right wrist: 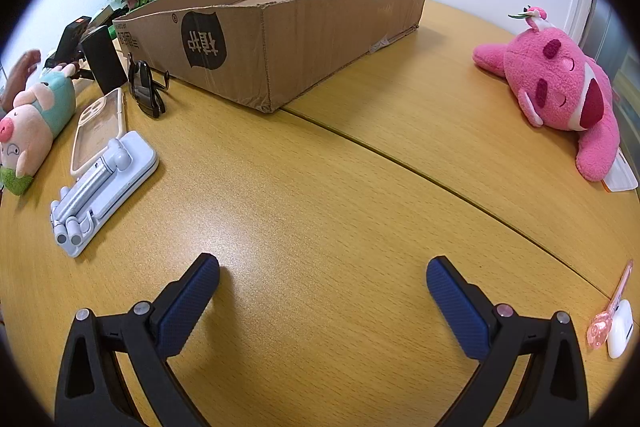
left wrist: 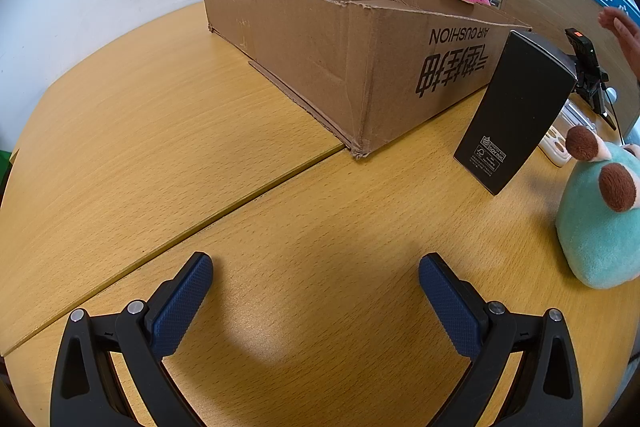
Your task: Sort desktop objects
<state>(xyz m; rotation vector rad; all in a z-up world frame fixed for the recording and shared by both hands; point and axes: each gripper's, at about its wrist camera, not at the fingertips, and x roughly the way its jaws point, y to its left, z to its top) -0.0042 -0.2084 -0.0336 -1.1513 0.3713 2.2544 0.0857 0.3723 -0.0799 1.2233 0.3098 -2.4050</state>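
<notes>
- The left gripper [left wrist: 316, 267] hangs over bare table [left wrist: 140, 155], its blue-padded fingers [left wrist: 184, 303] spread wide with nothing between them.
- The right gripper [right wrist: 323, 269] is likewise spread and empty, above the table near its front edge.
- The cardboard box [right wrist: 280, 39] sits toward the far edge of the table, open on top (its printing reads upside down), with one corner beside the seam between the two tabletop halves.
- Left of the box, along the table's left side in the right wrist view: a black carton [right wrist: 105, 61] standing upright, sunglasses [right wrist: 146, 91] just beside the box wall, a clear phone case [right wrist: 98, 131] lying flat, and a folded white phone stand [right wrist: 104, 183] touching the case's near end.
- A pig plush [right wrist: 34, 123] in a teal top lies at the table's left edge.
- A pink plush [right wrist: 560, 87] lies on its side near the right edge, resting partly on a white card [right wrist: 620, 181].
- At the front right edge, a pink pen [right wrist: 612, 307] lies against a white earbud case [right wrist: 622, 329].
</notes>
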